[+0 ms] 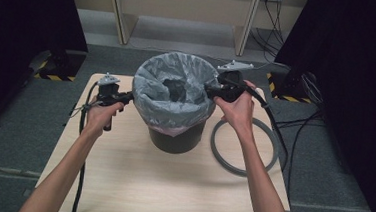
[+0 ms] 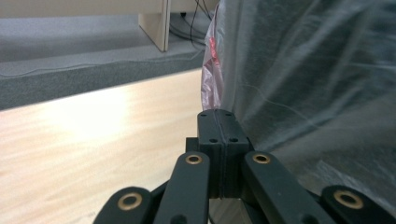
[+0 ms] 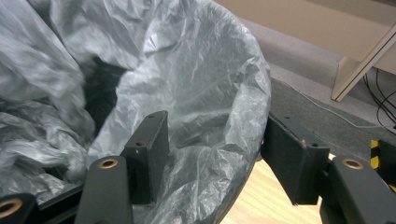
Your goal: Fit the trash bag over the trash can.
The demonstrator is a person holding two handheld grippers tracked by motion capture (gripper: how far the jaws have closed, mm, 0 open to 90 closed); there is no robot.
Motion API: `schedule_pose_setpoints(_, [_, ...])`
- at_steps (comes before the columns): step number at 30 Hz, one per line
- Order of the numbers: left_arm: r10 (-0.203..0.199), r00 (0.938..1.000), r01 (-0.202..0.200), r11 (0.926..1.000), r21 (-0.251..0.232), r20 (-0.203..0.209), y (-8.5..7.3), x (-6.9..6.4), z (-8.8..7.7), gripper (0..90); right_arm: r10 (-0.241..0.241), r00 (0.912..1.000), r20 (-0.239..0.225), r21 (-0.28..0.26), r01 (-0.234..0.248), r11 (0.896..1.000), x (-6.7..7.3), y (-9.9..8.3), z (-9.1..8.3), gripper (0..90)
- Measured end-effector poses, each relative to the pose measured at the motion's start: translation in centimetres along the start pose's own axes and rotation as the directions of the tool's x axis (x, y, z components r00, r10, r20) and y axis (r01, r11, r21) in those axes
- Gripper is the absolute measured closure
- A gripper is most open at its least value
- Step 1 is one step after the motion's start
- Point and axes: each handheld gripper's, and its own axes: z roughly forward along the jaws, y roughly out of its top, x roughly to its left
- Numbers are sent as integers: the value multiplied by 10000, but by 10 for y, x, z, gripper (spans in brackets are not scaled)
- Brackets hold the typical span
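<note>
Grey liner draped over a dark bin at the table's middle

Crinkled, loose plastic bag [image 1: 174,92] covers the bin [image 1: 176,138]. The right gripper [image 3: 212,163] straddles the rim at its right, jaws apart; the left gripper [image 2: 217,128], jaws together, sits beside the bag's left flank, holding nothing. A hard tug could tear the film or tip the bin.
</note>
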Motion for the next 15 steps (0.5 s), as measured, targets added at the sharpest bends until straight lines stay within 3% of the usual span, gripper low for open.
schedule_pose_setpoints(3, [-447,9989,451,9987,-246,153,-7,1,2,890,12,10000,-5,50,-12,10000,-1,0,1,418])
schedule_pose_setpoints(7, [-599,9979,616,9958,-679,264,-6,2,-10,604,35,10000,-28,49,-35,10000,-2,1,1,403])
schedule_pose_setpoints(10, [-642,9978,654,9922,-1066,141,-8,3,-26,499,121,9999,-60,-59,-121,9999,-2,2,-1,384])
schedule_pose_setpoints(15, [-537,9985,549,9930,-1048,146,-19,-2,-50,339,301,9994,-165,-268,-306,9992,-4,3,-7,362])
